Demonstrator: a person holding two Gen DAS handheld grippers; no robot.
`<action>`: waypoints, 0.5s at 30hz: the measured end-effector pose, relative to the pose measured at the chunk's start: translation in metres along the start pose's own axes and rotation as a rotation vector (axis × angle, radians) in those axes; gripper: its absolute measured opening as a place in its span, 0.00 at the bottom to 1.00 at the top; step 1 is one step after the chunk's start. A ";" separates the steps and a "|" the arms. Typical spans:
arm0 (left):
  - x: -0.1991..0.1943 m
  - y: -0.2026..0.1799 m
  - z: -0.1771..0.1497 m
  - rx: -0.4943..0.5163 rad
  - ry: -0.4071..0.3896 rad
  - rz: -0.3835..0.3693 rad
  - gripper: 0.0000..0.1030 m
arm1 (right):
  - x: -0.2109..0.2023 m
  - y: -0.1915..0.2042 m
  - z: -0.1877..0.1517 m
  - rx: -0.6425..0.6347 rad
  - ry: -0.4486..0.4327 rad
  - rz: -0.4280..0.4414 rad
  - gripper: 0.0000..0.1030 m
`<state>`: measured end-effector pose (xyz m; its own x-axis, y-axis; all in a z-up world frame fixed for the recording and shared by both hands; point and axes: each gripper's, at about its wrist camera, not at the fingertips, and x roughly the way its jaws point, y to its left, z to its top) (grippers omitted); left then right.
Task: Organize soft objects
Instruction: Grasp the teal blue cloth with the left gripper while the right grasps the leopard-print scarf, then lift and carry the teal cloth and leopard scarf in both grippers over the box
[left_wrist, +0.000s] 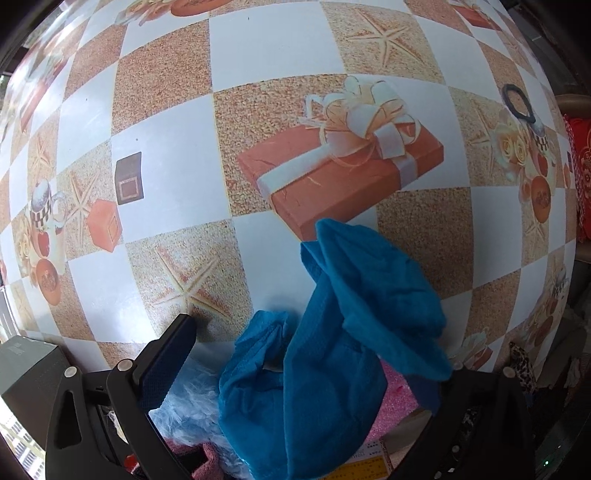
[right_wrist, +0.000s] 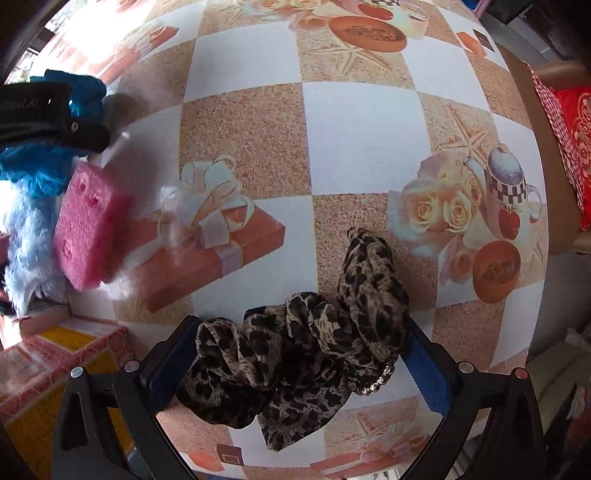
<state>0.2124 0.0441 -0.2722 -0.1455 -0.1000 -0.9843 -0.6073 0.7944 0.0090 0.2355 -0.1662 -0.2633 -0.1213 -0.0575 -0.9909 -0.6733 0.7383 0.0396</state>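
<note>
A teal blue cloth (left_wrist: 354, 314) hangs over the right finger of my left gripper (left_wrist: 303, 347) and hides that finger. The left finger (left_wrist: 166, 362) stands far off, so the jaws are open. Under the cloth lie a pale blue fluffy item (left_wrist: 184, 406) and a pink sponge (left_wrist: 395, 406). In the right wrist view, a leopard-print fabric scrunchie (right_wrist: 310, 347) lies between the wide-set fingers of my right gripper (right_wrist: 303, 328), touching both blue pads. A black hair tie (left_wrist: 517, 103) rests on the table at the far right.
The table wears a checked cloth (left_wrist: 258, 48) printed with gifts and starfish. A cardboard box (right_wrist: 55, 362) with yellow and orange labels sits at its left edge, holding the pink sponge (right_wrist: 88, 229) and fluffy item (right_wrist: 26, 251). A chair with a red cushion (right_wrist: 572, 140) stands on the right.
</note>
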 end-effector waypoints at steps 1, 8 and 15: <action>-0.004 -0.002 -0.001 0.015 -0.017 0.003 0.89 | -0.001 0.001 -0.002 -0.001 -0.006 -0.005 0.96; -0.035 -0.005 -0.003 0.084 -0.101 -0.127 0.18 | -0.018 -0.007 -0.015 -0.038 -0.088 -0.008 0.48; -0.084 -0.005 -0.018 0.157 -0.218 -0.122 0.18 | -0.038 -0.040 -0.024 0.109 -0.105 0.147 0.42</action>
<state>0.2133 0.0378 -0.1863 0.1026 -0.0824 -0.9913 -0.4796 0.8690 -0.1219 0.2495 -0.2101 -0.2243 -0.1318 0.1220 -0.9837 -0.5702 0.8024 0.1759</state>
